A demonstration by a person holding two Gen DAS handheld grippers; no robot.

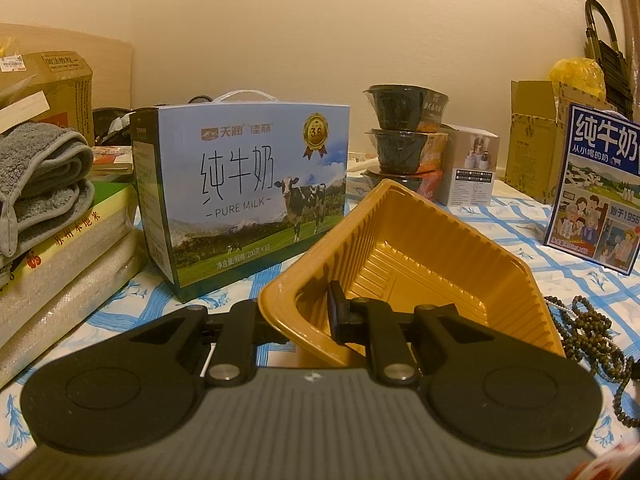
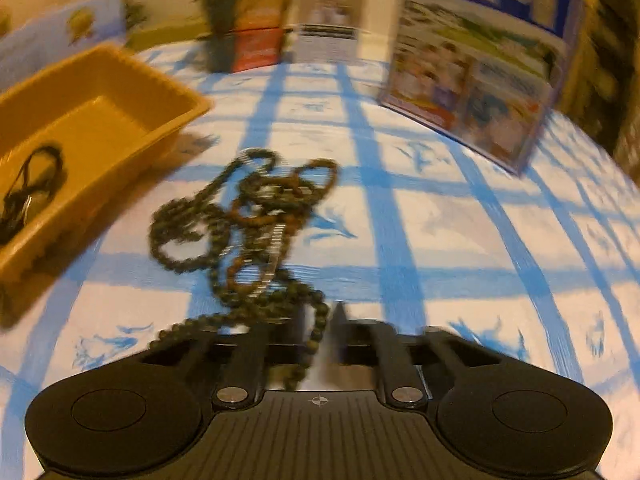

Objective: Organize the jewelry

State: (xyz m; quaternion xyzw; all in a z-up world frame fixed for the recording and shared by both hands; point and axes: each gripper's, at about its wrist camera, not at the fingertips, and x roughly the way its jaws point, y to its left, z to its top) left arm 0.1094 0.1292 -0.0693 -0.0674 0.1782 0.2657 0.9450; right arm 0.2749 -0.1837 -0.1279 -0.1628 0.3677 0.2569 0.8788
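My left gripper (image 1: 308, 316) is shut on the near corner rim of a yellow plastic tray (image 1: 420, 248) and holds it tilted up off the blue-checked tablecloth. The tray (image 2: 100, 92) also shows at the left of the blurred right wrist view, with a black cord necklace (image 2: 32, 184) lying inside. A tangled pile of dark and brown bead necklaces (image 2: 256, 220) lies on the cloth beside the tray, and shows at the right edge of the left wrist view (image 1: 592, 320). My right gripper (image 2: 324, 320) sits low at the pile's near end, shut on a strand of dark beads that runs between its fingers.
A pure-milk carton (image 1: 248, 188) stands behind the tray, with a folded grey towel (image 1: 44, 176) on rice bags to the left. Stacked black bowls (image 1: 404, 136) and a small white box (image 1: 472, 164) stand at the back. A blue milk box (image 2: 480, 60) stands at the right.
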